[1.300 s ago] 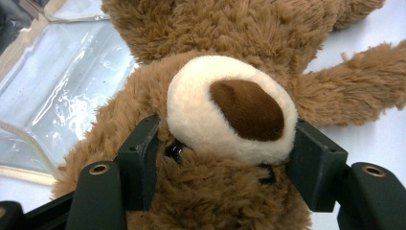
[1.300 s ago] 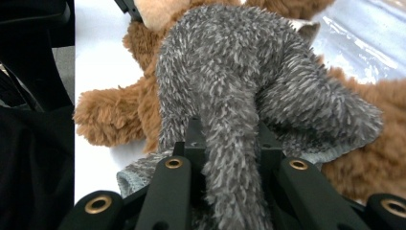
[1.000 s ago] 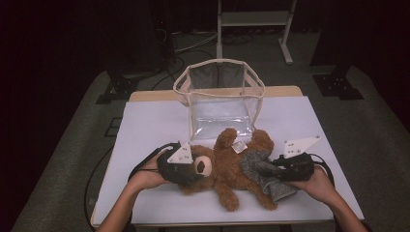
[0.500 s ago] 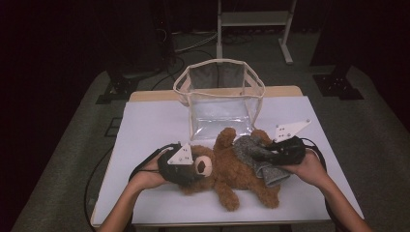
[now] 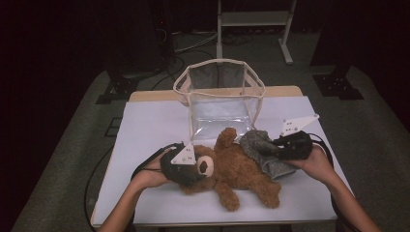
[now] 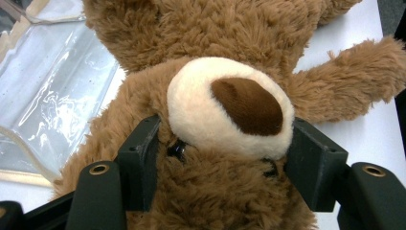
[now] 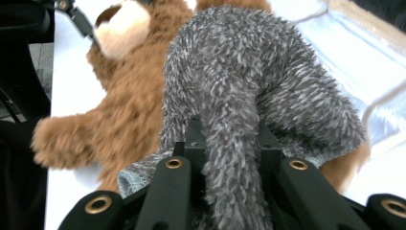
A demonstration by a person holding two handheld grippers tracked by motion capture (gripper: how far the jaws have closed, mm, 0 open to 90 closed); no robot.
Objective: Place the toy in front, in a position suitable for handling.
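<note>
Brown plush teddy bear lies on its back on the white desk, near the front edge. Left gripper clamps the bear's head, one black jaw on each side of the cream muzzle. Right gripper pinches a fuzzy grey knitted garment draped over the bear's body. Clear plastic bag with cream trim stands open just behind the bear, toward the desk's back edge.

Desk is covered by a white sheet; a strip of bare wood is seen along its far edge. A clear plastic bag with cream trim is stood open at the far centre. A brown teddy bear is laid on its back near the front, just before the bag.
</note>
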